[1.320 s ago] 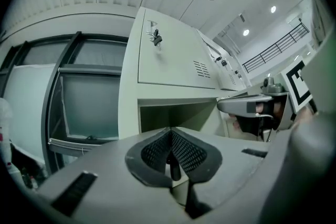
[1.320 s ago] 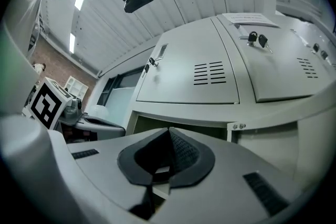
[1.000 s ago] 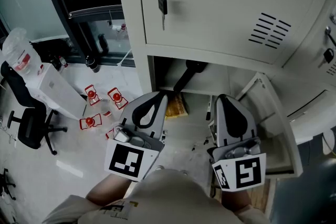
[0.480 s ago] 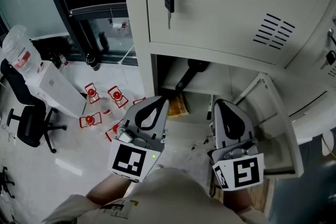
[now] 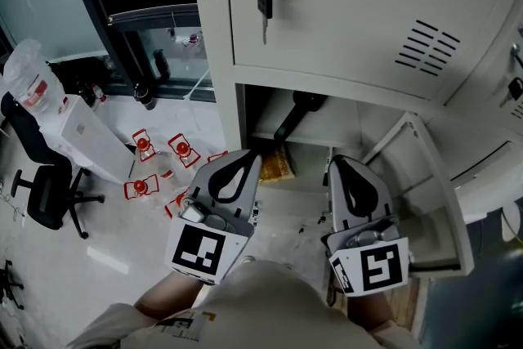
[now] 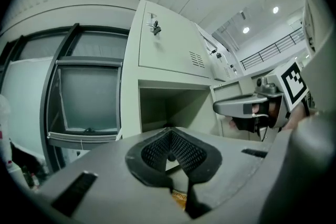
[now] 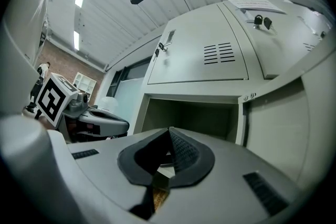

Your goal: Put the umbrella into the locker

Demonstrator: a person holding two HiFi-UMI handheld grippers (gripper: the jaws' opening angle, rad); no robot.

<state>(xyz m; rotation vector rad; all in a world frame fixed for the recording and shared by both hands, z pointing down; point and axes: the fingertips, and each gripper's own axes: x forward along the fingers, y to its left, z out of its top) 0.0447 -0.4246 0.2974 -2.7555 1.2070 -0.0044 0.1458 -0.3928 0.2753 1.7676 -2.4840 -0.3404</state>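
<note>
Pale grey metal lockers [image 5: 343,4] fill the far side of the head view, and the upper door is closed with a bunch of keys [image 5: 264,0] hanging from its lock, left of a block of slanted vent slots [image 5: 421,49]. Below it one compartment stands open, its door [image 5: 429,184] swung out to the right. The black umbrella [image 5: 292,114] lies aslant inside this compartment, its dark end toward the far wall, touched by neither tool. Just under it, nearer the person, a yellow packet [image 5: 278,163] shows some print that is too small to read. The left gripper [image 5: 245,155] hangs in front of the opening on the near left, its two dark pads pressed together at the tips with nothing between them, as its own view [image 6: 169,131] makes plain. The right gripper [image 5: 340,161] hangs beside it on the near right, likewise closed on nothing [image 7: 169,131]. Each carries a white cube with black square markers [image 5: 198,249], which bear patterns, not letters. On the floor to the left lie several red-and-white items [image 5: 155,167], a black office chair [image 5: 45,192] and a white bag with red print [image 5: 29,86] that cannot be read. From the right gripper view a paper notice [image 7: 257,5] lies on the locker top, its text illegible.
</note>
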